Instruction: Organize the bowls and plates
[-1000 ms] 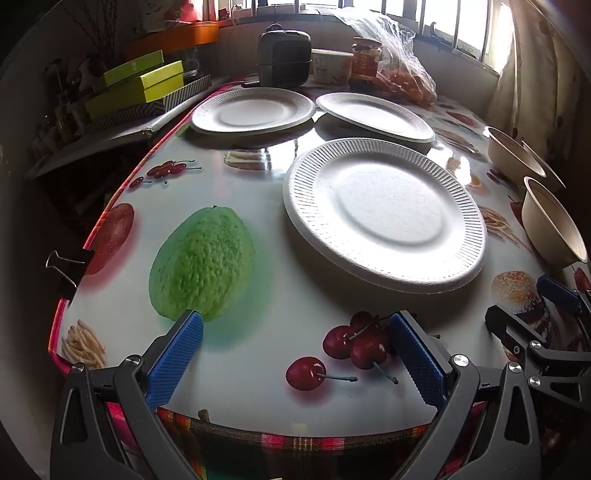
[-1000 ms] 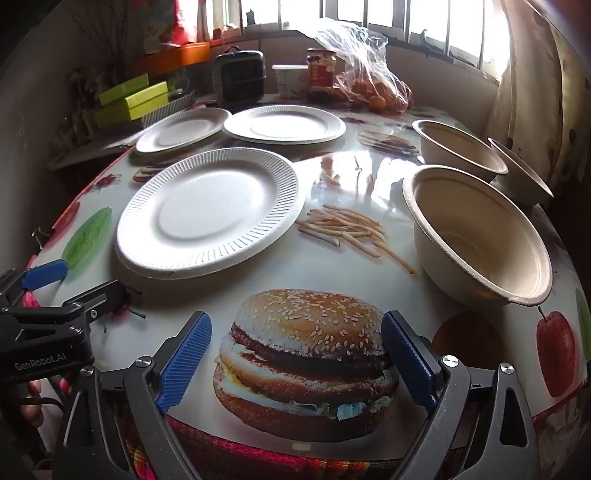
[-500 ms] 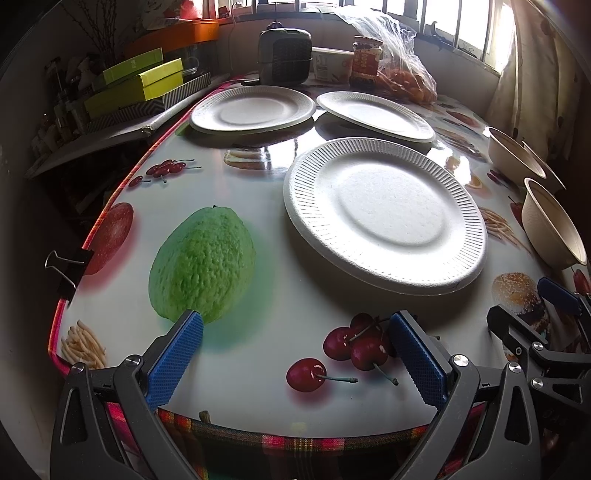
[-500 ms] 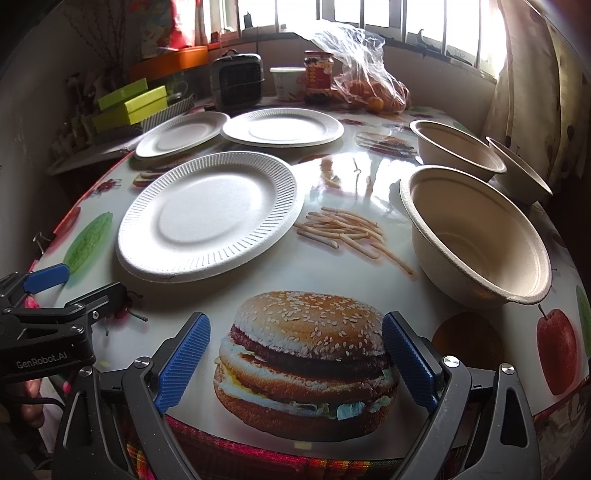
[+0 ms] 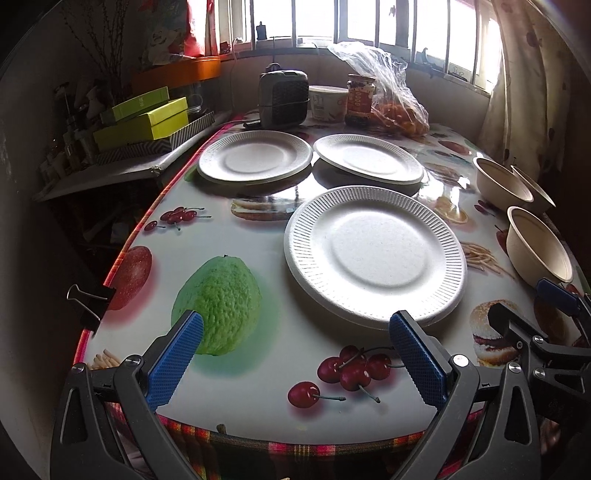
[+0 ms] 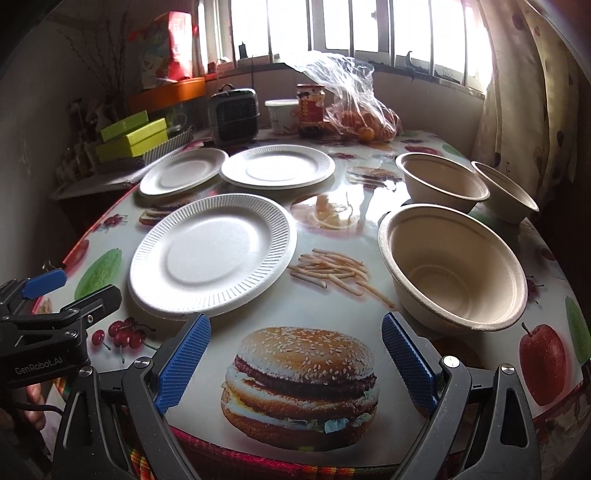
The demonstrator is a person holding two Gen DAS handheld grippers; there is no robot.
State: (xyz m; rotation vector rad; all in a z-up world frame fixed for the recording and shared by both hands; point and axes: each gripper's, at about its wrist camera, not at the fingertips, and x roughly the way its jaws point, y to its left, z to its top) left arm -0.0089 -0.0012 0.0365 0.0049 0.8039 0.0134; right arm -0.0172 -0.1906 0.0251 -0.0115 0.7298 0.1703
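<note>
Both grippers, left (image 5: 293,354) and right (image 6: 295,356), hover over the bench (image 6: 332,240) edge, fingers spread and empty; three plates (image 6: 212,254) lie left, three bowls (image 6: 454,269) right.

A: In the left wrist view, how much of the right gripper (image 5: 554,314) shows?

B: Only part; the picture's right edge cuts it off, so its far finger is out of sight.

A: And the farthest bowl (image 5: 533,188)?

B: Mostly hidden behind the middle bowl (image 5: 500,181).

A: In the right wrist view?

B: The left gripper (image 6: 55,295) runs off the left edge. The jar label (image 6: 309,110) is too small to read, and the window (image 6: 351,26) is blown out to white.
</note>
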